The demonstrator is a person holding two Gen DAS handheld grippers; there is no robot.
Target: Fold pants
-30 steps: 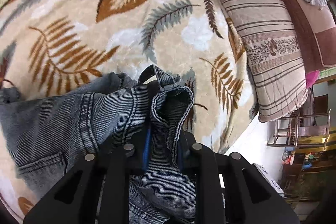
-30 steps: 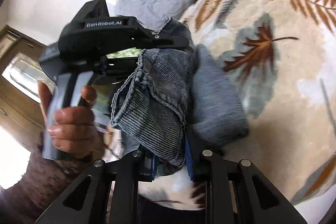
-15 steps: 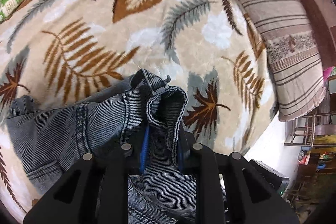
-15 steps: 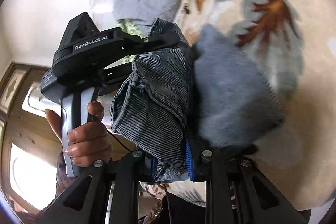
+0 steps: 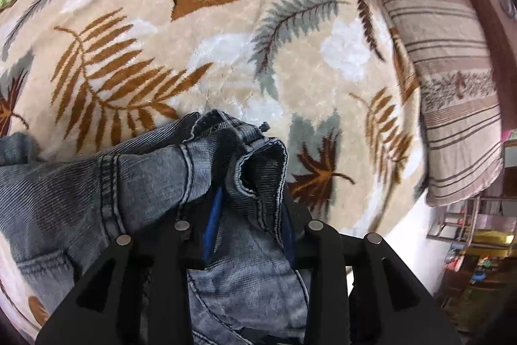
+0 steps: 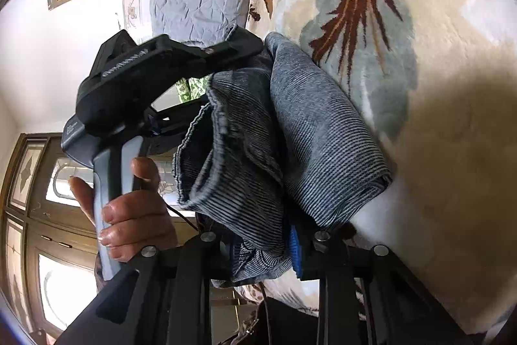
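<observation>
Left gripper (image 5: 248,209) points steeply down at the bed, and its jaws are opening with a bunched hem of the jeans (image 5: 135,196) between them; the cloth looks slack against the blue pads (image 5: 211,222), so I judge the grip is being let go. The jeans lie on the leaf-patterned blanket (image 5: 226,31) near its front edge, with a striped pillow (image 5: 452,70) along the right edge. No writing can be read in this view. In the right wrist view, the right gripper (image 6: 261,248) is also opening, with a folded thick wad of the jeans between its jaws, lying against the blanket close to its edge. A hand (image 6: 129,212) holds the handle of the left gripper just beside the denim. A label on that handle is too blurred to read. The risk, I think, is that the layers spring apart or slide toward the blanket's edge once both grips loosen, because the thick denim is bunched and not pressed flat.
</observation>
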